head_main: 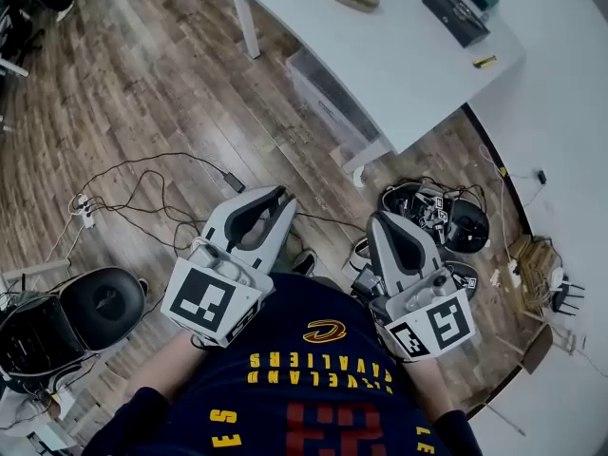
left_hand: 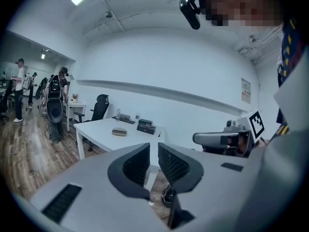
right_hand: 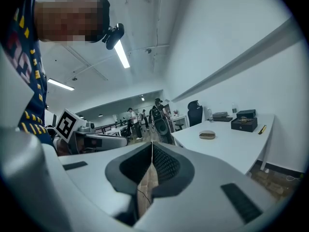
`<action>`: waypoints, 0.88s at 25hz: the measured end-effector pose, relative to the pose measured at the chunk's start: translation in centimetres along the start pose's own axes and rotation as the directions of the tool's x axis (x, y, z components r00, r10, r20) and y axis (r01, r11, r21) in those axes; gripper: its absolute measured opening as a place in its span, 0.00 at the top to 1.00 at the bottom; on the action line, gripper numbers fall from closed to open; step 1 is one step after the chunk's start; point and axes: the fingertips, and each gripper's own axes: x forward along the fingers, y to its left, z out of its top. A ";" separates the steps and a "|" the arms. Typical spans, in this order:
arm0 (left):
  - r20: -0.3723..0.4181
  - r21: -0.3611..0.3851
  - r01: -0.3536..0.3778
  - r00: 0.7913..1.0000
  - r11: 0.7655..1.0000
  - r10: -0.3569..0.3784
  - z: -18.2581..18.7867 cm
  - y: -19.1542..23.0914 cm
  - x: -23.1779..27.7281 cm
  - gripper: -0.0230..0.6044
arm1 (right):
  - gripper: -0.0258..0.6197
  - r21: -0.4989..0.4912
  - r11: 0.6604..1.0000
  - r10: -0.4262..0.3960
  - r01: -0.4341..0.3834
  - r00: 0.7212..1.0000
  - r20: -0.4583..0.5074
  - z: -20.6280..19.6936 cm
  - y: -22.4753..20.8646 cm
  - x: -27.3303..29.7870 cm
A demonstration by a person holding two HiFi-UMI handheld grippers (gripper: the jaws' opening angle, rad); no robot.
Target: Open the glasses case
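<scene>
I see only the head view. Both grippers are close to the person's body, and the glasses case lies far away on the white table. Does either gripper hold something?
Observer: No. In its own view, the left gripper has a narrow gap between its jaws, with nothing in it.
Operator: And the other one?
Observer: The right gripper has its jaws together at the tips, and they hold nothing.
Operator: Is the case already open?
Observer: Seen from the side, the glasses case looks closed. It lies flat on the white table.
</scene>
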 end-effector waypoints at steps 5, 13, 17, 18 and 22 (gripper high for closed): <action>0.002 -0.009 0.017 1.000 1.000 -0.017 1.7 3.9 3.7 0.86 | 0.93 0.013 1.000 -0.026 0.026 0.999 -0.027 0.5 -2.8 4.1; 0.019 0.006 0.085 0.996 0.996 -0.085 5.4 11.7 8.9 0.86 | 0.93 0.008 0.993 -0.116 0.116 0.993 -0.038 3.5 -7.0 12.5; 0.016 0.012 0.100 0.995 0.995 -0.100 6.4 15.4 10.0 0.86 | 0.93 0.028 0.983 -0.182 0.183 0.983 -0.036 5.1 -9.3 15.4; 0.017 0.008 0.099 0.995 0.995 -0.100 6.6 16.3 10.2 0.86 | 0.93 0.043 0.978 -0.201 0.203 0.979 -0.032 5.5 -10.0 15.9; 0.017 -0.023 0.081 0.997 0.996 -0.081 6.6 19.4 10.8 0.86 | 0.93 0.115 0.955 -0.273 0.272 0.962 -0.008 7.4 -13.3 16.8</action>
